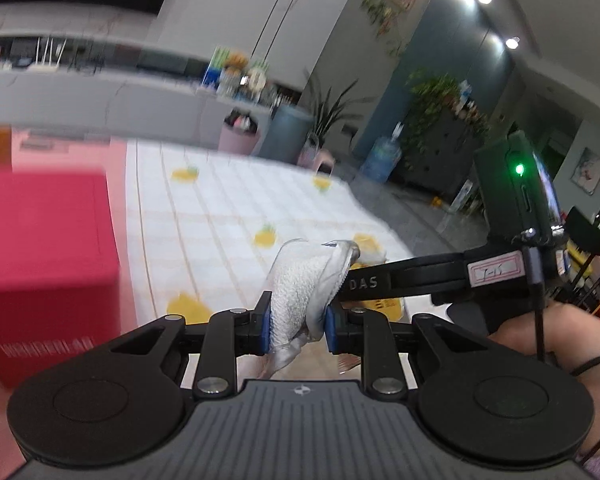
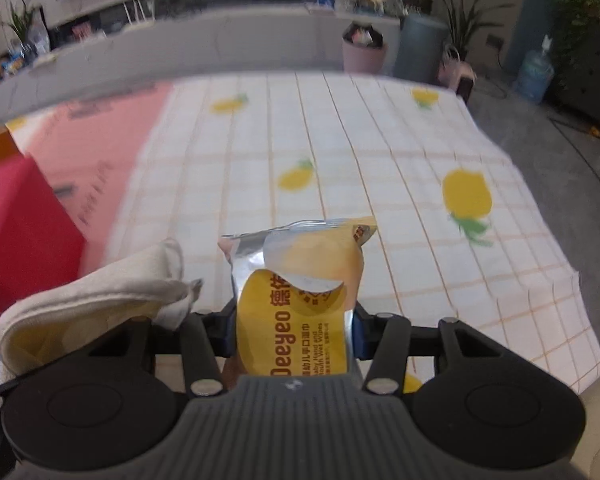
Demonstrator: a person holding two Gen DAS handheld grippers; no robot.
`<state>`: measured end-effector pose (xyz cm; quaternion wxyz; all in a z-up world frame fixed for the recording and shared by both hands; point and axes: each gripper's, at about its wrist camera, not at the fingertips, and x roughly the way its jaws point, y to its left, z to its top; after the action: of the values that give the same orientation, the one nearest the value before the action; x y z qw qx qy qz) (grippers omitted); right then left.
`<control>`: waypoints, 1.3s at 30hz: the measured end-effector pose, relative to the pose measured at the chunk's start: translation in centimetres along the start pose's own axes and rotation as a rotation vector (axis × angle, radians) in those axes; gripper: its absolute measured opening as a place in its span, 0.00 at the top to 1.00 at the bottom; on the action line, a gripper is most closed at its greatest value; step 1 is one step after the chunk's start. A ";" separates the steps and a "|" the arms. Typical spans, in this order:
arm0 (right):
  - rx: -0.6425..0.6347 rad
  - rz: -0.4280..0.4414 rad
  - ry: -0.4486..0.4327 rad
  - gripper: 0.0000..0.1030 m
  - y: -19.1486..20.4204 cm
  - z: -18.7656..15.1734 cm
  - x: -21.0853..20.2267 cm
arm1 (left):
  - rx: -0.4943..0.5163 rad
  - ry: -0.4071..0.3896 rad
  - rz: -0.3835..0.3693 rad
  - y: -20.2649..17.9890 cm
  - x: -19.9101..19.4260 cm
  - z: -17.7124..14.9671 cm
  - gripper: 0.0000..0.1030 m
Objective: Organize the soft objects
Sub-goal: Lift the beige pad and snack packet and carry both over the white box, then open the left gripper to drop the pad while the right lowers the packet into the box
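The left gripper (image 1: 296,326) pinches a white towel (image 1: 300,292) between its two blue pads, and the cloth stands up folded above the fingers, raised over the table. The right gripper (image 2: 294,330) presses its jaws on a yellow wet wipes pack (image 2: 300,308), which sticks up between them with its silver top edge crumpled. In the right wrist view the same towel hangs at the left, just beside the pack, and it hides part of the left finger arm. Under both there is a tablecloth (image 2: 360,160) with an orange grid and yellow pineapples; I count five pineapples in the right wrist view. At the left side stands one red box (image 1: 40,256) and behind it a flat pink box (image 2: 100,148); a small orange corner of a third thing shows beyond them. In the left wrist view the right gripper's black arm crosses behind the towel and covers part of the table. Far behind I see one pink bin (image 2: 363,54), one grey bin (image 2: 418,48) and one blue water bottle (image 2: 534,74).
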<state>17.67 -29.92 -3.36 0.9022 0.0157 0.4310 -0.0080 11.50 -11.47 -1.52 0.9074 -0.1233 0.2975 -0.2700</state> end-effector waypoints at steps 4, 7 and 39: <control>0.032 0.024 -0.097 0.51 2.3 1.8 -4.2 | 0.002 -0.073 0.018 0.1 -3.6 2.5 0.73; 0.051 0.036 -0.170 0.51 4.6 3.1 -7.1 | -0.012 -0.118 0.027 0.6 -6.4 4.1 0.73; -0.286 0.268 -0.189 0.51 30.4 5.5 -5.6 | -0.223 0.202 0.416 18.2 -7.7 2.6 0.58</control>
<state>19.22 0.24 5.09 0.9246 -0.0563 0.3353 0.1717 15.44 7.98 -2.79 0.8900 -0.1310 0.4334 -0.0538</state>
